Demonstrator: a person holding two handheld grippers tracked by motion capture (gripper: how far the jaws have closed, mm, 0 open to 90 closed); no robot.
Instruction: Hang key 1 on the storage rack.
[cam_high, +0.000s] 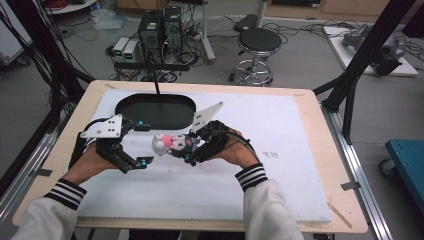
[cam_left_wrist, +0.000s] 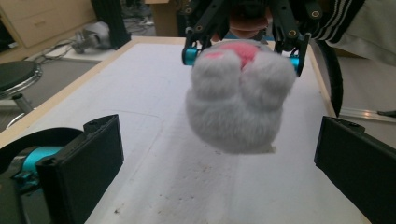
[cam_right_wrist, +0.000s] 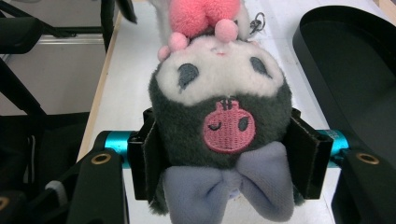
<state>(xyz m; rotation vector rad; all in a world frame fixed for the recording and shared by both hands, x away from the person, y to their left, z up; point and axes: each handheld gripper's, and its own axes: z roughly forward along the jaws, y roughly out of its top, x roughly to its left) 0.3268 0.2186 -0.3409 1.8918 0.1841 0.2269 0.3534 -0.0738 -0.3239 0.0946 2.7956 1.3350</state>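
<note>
Pinching plush toy (cam_high: 172, 143) above mid-table, right gripper (cam_high: 192, 150) fingers closed, left gripper (cam_high: 143, 145) fingers spread.

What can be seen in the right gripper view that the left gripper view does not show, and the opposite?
The right gripper view gives the face of the small grey-and-white plush toy: closed eyes, a pink embroidered skull patch, a lilac fabric bow, plus the black oval tray. The left gripper view gives the toy's white fluffy underside and feet, hanging above the white foam board, with the left hand-held gripper spread wide below it. Both share the toy clamped in the right hand-held gripper.
</note>
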